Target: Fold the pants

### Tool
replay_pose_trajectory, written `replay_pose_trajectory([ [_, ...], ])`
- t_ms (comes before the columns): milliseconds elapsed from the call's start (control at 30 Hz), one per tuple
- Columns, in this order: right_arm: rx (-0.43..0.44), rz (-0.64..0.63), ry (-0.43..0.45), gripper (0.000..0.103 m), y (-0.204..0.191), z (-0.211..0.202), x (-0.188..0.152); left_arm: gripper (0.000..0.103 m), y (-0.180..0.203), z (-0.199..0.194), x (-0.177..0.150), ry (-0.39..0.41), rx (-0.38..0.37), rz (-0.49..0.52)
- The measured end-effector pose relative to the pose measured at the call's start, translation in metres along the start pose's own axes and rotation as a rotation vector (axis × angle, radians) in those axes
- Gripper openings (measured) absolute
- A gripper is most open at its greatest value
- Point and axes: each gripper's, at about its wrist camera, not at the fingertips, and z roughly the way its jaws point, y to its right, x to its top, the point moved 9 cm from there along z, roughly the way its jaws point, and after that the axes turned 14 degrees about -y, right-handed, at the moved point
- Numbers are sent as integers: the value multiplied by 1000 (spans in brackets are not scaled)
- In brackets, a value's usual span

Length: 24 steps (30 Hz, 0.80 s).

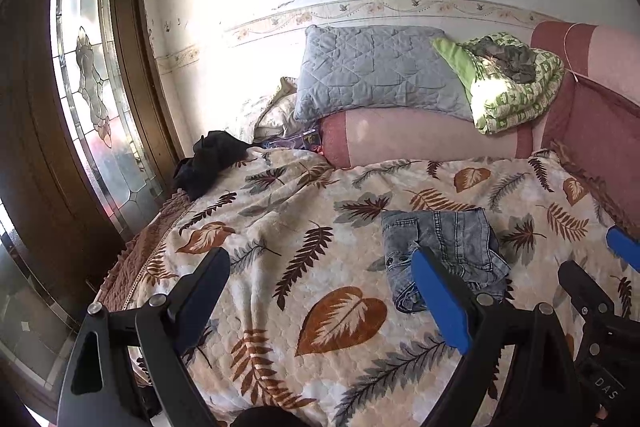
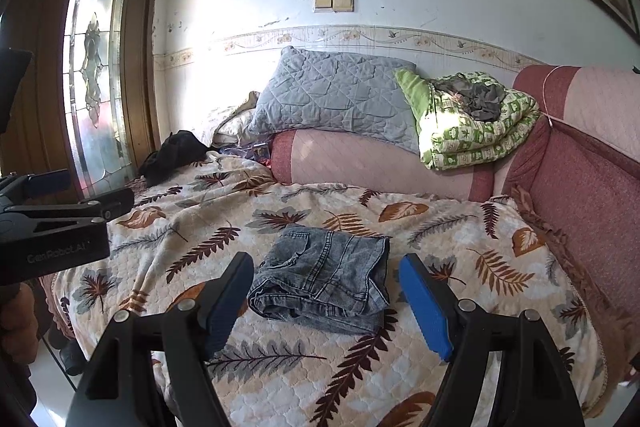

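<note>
Grey-blue jeans [image 2: 326, 279] lie folded into a compact bundle on the leaf-patterned bedspread [image 2: 280, 379]. They also show in the left wrist view [image 1: 444, 247], to the right of centre. My right gripper [image 2: 326, 303] is open and empty, held just above and in front of the bundle, its fingers either side of it. My left gripper [image 1: 320, 291] is open and empty, to the left of the jeans over bare bedspread [image 1: 280, 227]. The left gripper also shows at the left edge of the right wrist view [image 2: 60, 203].
A pink bolster [image 2: 380, 163] carries a grey quilted pillow [image 2: 332, 95] and a green patterned quilt [image 2: 476, 131] at the bed's far side. A black garment [image 2: 172, 151] lies at the far left corner. A wooden door with glass [image 2: 96, 67] stands left. A red padded headboard [image 2: 580, 163] stands right.
</note>
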Motion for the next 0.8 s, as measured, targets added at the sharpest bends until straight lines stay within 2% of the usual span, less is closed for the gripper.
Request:
replay_pose_trajectory([
  [467,-12,-19,34,78,-10,-21,7,92,-9,-22,3,42,-9,-16],
  [800,-13,-26,36,78,-13,-22,8,92,-9,-23,3,49,-14,-19],
])
